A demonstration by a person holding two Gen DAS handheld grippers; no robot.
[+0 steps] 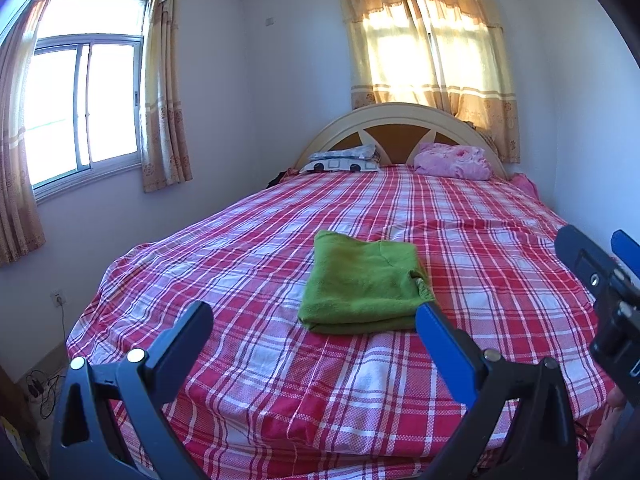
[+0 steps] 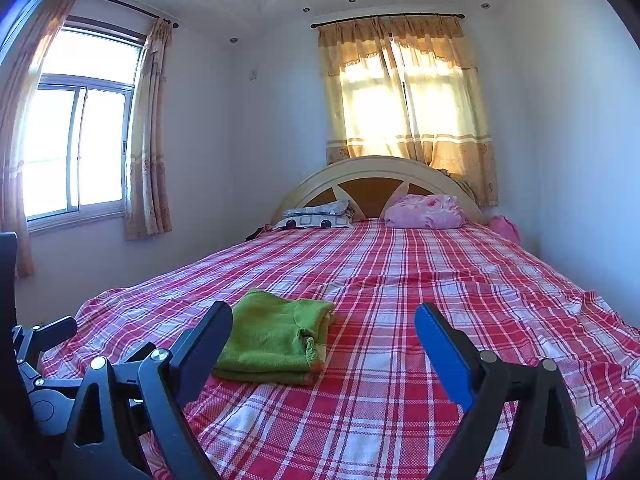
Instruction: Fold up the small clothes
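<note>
A green garment lies folded into a thick, roughly square stack on the bed, which is covered with a red, white and pink plaid sheet. The stack sits toward the foot half of the bed, flat on the sheet, with its layered fold edges facing the cameras and a bit of hem showing at its right corner. The left hand-held gripper hangs just short of the near edge of the stack with its 2 fingers spread wide and nothing between them; the stack appears in the gap between them in the left wrist view, apart from both. The right hand-held gripper is also spread wide and empty, over bare sheet to the right of the garment; its left finger overlaps the garment's left side in the right wrist view, but contact cannot be judged. At the far end stand a curved headboard, 2 patterned pillows and a crumpled pink blanket.
</note>
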